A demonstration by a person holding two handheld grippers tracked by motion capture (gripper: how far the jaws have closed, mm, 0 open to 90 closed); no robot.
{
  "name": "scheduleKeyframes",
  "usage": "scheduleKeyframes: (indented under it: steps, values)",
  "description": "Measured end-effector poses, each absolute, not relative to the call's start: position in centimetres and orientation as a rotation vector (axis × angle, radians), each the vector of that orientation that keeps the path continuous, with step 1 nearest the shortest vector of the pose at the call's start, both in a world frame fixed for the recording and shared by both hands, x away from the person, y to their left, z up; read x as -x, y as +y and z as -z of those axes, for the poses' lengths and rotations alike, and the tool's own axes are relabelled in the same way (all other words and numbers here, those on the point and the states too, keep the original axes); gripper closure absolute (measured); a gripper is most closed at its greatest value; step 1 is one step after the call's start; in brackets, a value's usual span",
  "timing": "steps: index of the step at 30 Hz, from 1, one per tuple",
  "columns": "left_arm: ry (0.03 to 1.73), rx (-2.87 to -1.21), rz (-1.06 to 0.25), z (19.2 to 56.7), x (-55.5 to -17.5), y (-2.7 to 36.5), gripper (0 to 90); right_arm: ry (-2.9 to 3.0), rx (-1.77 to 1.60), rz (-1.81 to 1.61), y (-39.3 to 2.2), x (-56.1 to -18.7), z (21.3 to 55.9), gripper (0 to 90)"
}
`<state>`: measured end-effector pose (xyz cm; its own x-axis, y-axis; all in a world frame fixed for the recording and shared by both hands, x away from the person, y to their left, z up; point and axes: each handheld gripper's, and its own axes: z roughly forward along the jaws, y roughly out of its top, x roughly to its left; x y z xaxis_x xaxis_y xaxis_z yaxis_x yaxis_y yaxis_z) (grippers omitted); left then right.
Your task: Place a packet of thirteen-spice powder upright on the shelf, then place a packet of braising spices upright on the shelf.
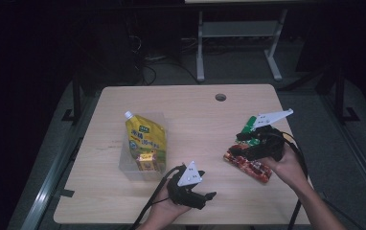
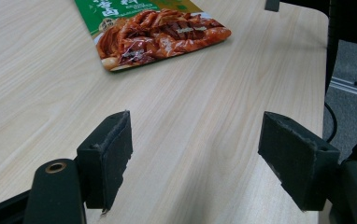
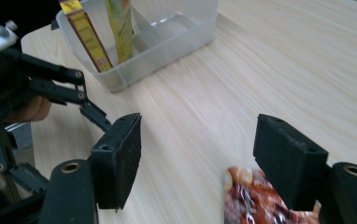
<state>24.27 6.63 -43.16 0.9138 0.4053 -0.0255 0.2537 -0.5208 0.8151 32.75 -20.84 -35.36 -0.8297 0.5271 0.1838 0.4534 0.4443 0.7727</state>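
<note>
Two packets already stood in the clear plastic tub at the left of the counter: a tall yellow spouted pouch leaning upright and a small yellow packet in front of it. Judging from that, the packing job was about half done, with two more packets out on the counter at the right.

One of these, a red snack packet, lay flat near the right edge, and a green packet lay just beyond it, partly hidden under the gripper. The right gripper hovered low over the pair with its jaws spread wide and nothing between them; in the right gripper view the end of the red snack packet lay just under the right-hand jaw, so a grasp looked near but was not yet made.

The left gripper sat near the front edge of the counter, well apart from the tub, likewise released and empty. Its own view looked across bare wood towards the green packet, printed with red food, lying flat.

What was left, as I judged it: closing on the red snack packet, carrying it across to the tub, then doing the same for the green one.
</note>
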Motion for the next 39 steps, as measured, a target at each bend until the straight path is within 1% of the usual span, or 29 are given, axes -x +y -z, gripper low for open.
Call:
scheduleKeyframes:
  steps: [6,9,12,24,35,39]
  values:
    - [0.465,-2.148,-0.212,42.8,-24.7,6.4,25.8,2.575,-0.945,-1.34,-22.4,-32.3,36.4,30.4]
    - [0.455,-2.157,-0.21,42.8,-24.9,6.2,28.6,2.564,-0.975,-1.333,-23.2,-32.2,36.8,29.8]
    - [0.456,-2.163,-0.205,42.9,-25.3,5.9,28.9,2.559,-1.0,-1.325,-23.8,-32.1,37.3,29.9]
    - [0.438,-2.169,-0.171,42.4,-27.2,3.4,32.3,2.493,-1.187,-1.292,-27.1,-32.3,38.3,28.1]
    - [0.392,-2.199,-0.167,42.3,-29.4,0.3,44.2,2.405,-1.382,-1.216,-29.7,-32.8,39.7,26.7]
    - [0.398,-2.204,-0.166,42.5,-30.3,-0.6,48.6,2.374,-1.433,-1.189,-30.5,-33.2,40.2,28.0]
